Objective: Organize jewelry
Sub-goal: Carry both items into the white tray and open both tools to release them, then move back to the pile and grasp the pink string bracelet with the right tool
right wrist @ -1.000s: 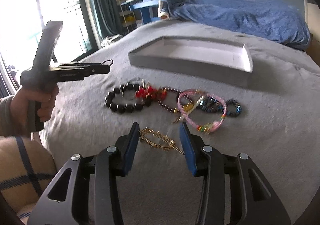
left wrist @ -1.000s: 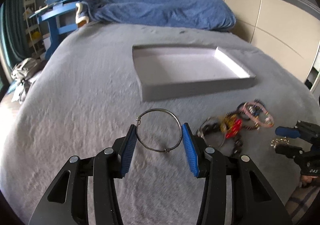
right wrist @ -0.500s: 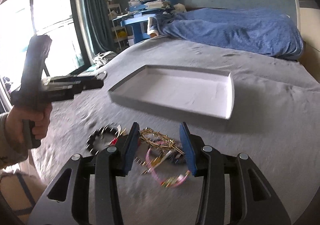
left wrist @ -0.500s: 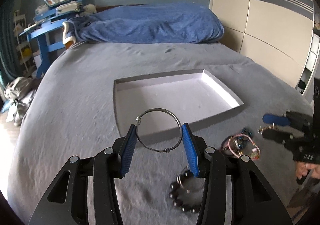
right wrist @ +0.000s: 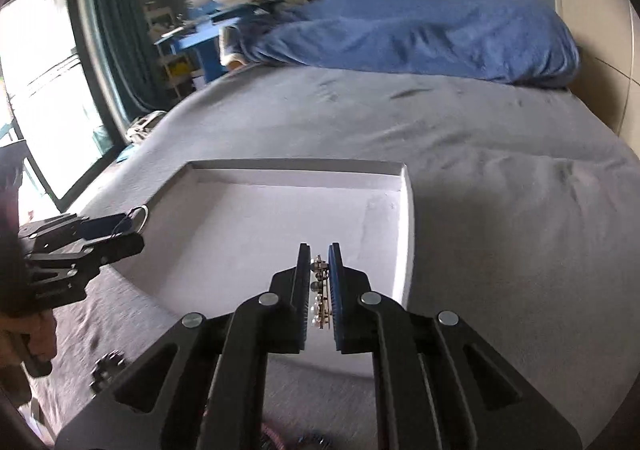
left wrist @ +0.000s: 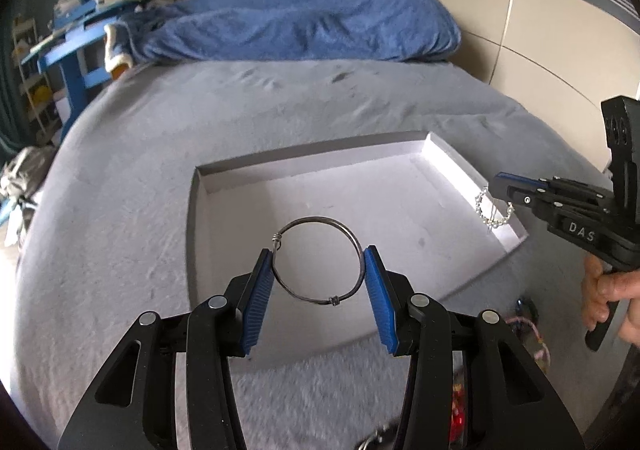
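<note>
- Left gripper [left wrist: 319,282]: jaws part open, blue pads pressed on either side of a wire bangle [left wrist: 318,263], which is held up over the near part of the white tray [left wrist: 224,186].
- Right gripper [right wrist: 319,282]: jaws have just been closing and are now nearly together, clamped on a gold pearl bracelet [right wrist: 319,292]; from the left camera part of it dangles in a loop below the tips, over the tray's right wall.
- Tray: lies on the grey bedspread [left wrist: 120,178]; floor bare, nothing laid in it yet.
- Remaining jewelry [left wrist: 528,326]: small pile on the bedspread just before the tray's near corner, mostly out of frame.
- Risk, bangle: only two points of thin round wire bear on the pads; a tilt or jolt could make it pivot or slip out early.
- Risk, bracelet: the hanging loop may snag the tray wall, or fall outside if let go where it hangs.
- Risk, crowding: both grippers converge on one tray and could knock together.
- Change from a second ago: both grippers were low beside the pile, the tray far ahead; both are now carried to the tray, and the bracelet's grip has tightened.
</note>
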`<state>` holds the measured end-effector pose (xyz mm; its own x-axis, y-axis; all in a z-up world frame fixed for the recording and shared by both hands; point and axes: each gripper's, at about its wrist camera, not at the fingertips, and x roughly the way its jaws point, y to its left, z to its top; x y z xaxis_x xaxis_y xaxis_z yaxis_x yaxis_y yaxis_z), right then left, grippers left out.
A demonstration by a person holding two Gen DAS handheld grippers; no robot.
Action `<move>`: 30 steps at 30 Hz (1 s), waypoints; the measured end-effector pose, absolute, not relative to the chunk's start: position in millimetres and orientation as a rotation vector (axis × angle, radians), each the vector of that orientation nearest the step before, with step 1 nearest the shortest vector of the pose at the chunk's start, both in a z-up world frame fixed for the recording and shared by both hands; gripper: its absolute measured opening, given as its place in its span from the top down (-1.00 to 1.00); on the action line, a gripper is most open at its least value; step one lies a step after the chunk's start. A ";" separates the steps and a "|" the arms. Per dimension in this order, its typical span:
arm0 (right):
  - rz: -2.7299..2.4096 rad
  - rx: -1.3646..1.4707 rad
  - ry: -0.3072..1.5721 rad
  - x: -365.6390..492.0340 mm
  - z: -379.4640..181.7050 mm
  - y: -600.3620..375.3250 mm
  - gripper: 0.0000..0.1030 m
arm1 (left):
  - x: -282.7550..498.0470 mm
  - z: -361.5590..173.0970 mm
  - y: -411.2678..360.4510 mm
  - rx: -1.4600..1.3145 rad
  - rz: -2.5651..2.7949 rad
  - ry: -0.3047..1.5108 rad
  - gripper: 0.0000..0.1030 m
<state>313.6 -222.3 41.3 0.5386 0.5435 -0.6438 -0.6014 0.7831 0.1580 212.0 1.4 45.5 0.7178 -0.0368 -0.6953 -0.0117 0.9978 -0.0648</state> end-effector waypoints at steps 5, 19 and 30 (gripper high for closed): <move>0.659 -0.133 0.775 322.1 28.3 -215.7 0.82 | 229.4 35.4 0.0 -0.069 -0.019 0.822 0.08; 0.670 -0.116 0.788 314.5 20.2 -218.5 0.10 | 237.8 20.2 -12.4 -0.010 -0.030 0.867 -0.53; 0.715 -0.088 0.634 264.1 49.9 -235.9 -0.50 | 188.6 42.6 -7.5 -0.064 -0.009 0.729 -0.76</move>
<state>264.1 -235.9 49.9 0.5775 0.5843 -0.5701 -0.6358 0.7600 0.1348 188.6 -7.5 42.6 0.7460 -0.0304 -0.6652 -0.0140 0.9980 -0.0612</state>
